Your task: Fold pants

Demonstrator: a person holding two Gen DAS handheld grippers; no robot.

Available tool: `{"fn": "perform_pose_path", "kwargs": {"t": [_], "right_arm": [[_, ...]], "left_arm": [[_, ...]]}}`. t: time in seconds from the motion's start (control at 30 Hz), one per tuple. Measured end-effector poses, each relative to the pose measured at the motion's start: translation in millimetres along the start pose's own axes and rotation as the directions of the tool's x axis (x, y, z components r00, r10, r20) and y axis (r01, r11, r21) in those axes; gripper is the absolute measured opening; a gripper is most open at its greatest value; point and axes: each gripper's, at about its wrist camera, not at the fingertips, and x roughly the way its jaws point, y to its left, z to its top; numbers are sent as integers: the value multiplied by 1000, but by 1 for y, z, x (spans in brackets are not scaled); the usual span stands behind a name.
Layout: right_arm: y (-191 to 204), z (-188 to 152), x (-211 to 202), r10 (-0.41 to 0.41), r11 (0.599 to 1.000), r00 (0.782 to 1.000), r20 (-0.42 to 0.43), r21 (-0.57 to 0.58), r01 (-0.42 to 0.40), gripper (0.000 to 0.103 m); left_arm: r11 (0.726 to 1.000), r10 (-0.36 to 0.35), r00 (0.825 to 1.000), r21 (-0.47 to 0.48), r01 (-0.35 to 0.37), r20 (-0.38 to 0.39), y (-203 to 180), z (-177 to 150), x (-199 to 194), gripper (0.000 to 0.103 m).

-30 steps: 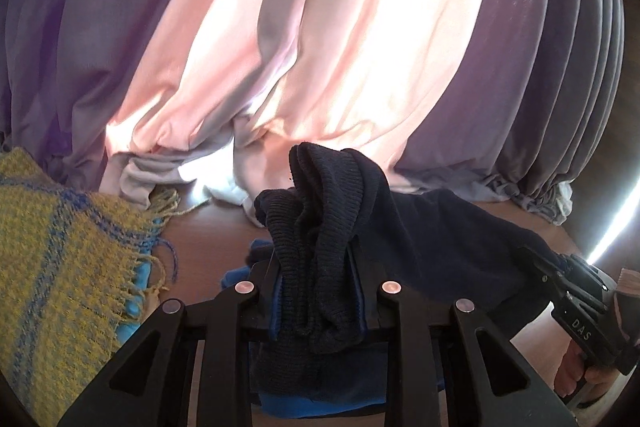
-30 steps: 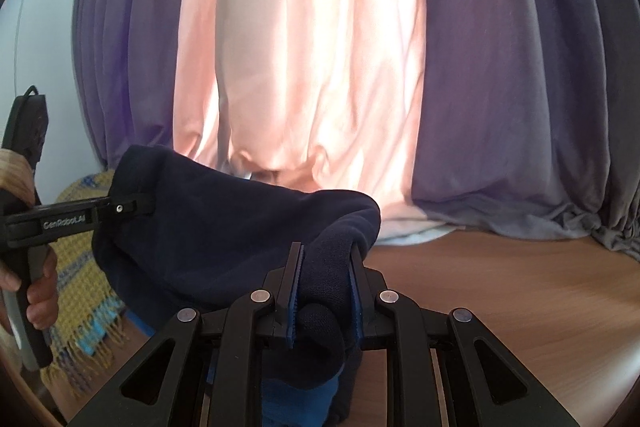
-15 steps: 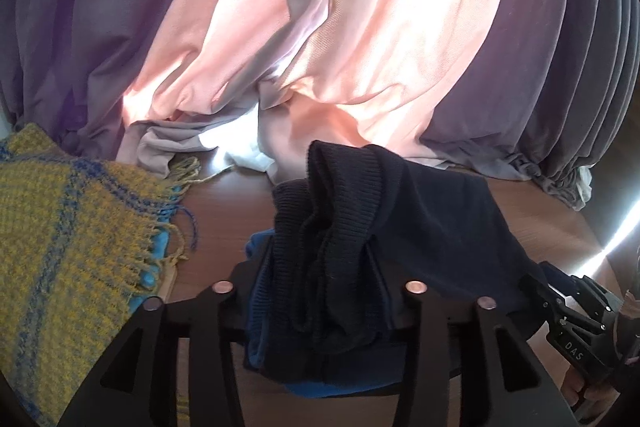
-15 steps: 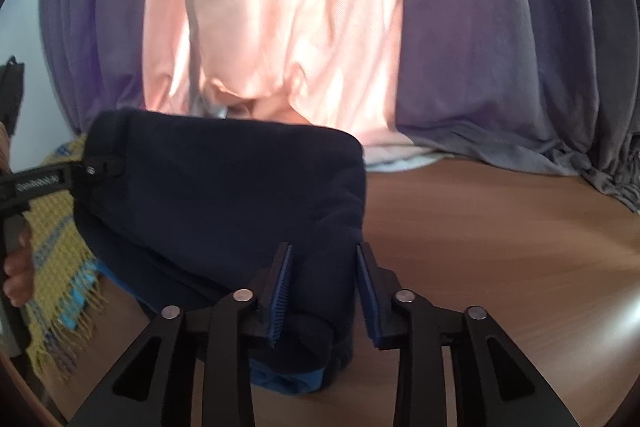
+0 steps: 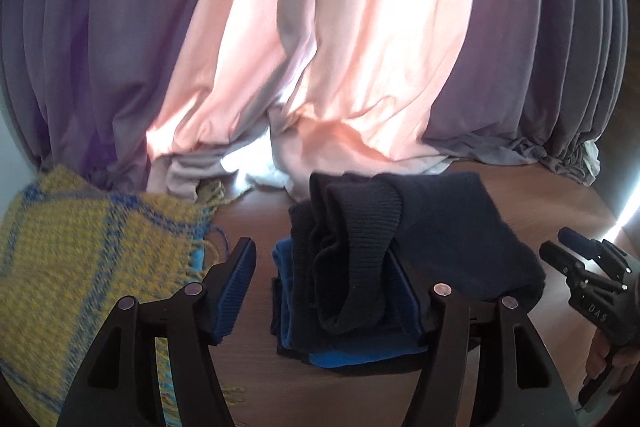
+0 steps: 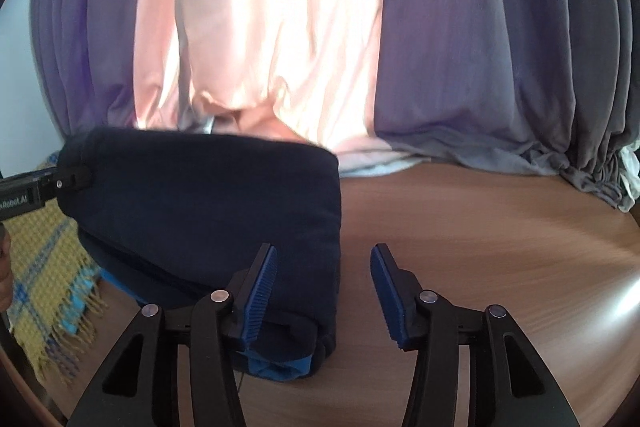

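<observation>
1. The dark navy knit pants, folded into a thick bundle with bright blue fabric showing at its underside, lie on the brown wooden tabletop, in front of the pink and purple curtain.
2. The left gripper is opening; its right finger touches the ribbed end of the bundle, its left finger stands clear, so nothing is clamped.
3. The right gripper is also opening; the bundle's right edge sits between its fingers, unpressed.
4. The bundle's long axis runs from one gripper to the other, each at one end.
5. Bare tabletop lies open to the right; the yellow and blue woven fringed scarf crowds the left side.
</observation>
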Motion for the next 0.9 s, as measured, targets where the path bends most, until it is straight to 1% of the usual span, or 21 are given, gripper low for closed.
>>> {"fn": "perform_pose_path", "kwargs": {"t": [0.07, 0.1, 0.17, 0.23, 0.3, 0.37, 0.4, 0.47, 0.53, 0.63, 0.7, 0.77, 0.9], "right_arm": [[-2, 4, -7, 10, 1000, 1000, 15, 13, -10, 50], [-3, 7, -11, 11, 1000, 1000, 23, 20, -11, 50], [-3, 10, -15, 13, 1000, 999, 36, 25, -14, 50], [-1, 13, -19, 21, 999, 999, 48, 24, -22, 50], [2, 15, -20, 21, 1000, 998, 59, 20, -22, 50], [7, 16, -19, 20, 1000, 998, 59, 11, -20, 50], [9, 17, -18, 21, 1000, 998, 57, 6, -21, 50], [14, 18, -19, 42, 999, 997, 59, 0, -42, 50], [15, 18, -22, 67, 998, 995, 67, 5, -68, 50], [15, 21, -25, 82, 996, 993, 83, 13, -83, 50], [15, 23, -26, 81, 996, 992, 91, 22, -84, 50], [14, 25, -26, 83, 996, 992, 96, 30, -86, 50], [13, 29, -26, 60, 997, 993, 103, 39, -65, 50]], "left_arm": [[1000, -2, 1000, 8, 2, 19, -1, 4, -6, 68], [1000, 10, 1000, 16, -10, 25, -2, 7, -6, 70], [999, 30, 999, 42, -31, 24, -4, 9, -2, 71], [998, 46, 999, 54, -45, -24, -2, 11, 12, 72], [998, 38, 997, 43, -35, -69, 1, 10, 25, 72], [998, 50, 995, 46, -46, -91, 2, 8, 31, 71], [998, 40, 996, 51, -36, -81, 1, 8, 27, 71], [998, -17, 999, 58, 19, -47, -2, 9, 14, 72], [998, -20, 1000, 57, 21, -12, -3, 13, 3, 72], [998, -32, 997, 48, 29, 70, -2, 22, -10, 70], [997, -10, 998, 75, 5, 67, -5, 28, -4, 66], [996, 25, 999, 88, -29, 46, -7, 32, 8, 64], [998, 27, 999, 49, -28, 34, -6, 30, 14, 63]]}}
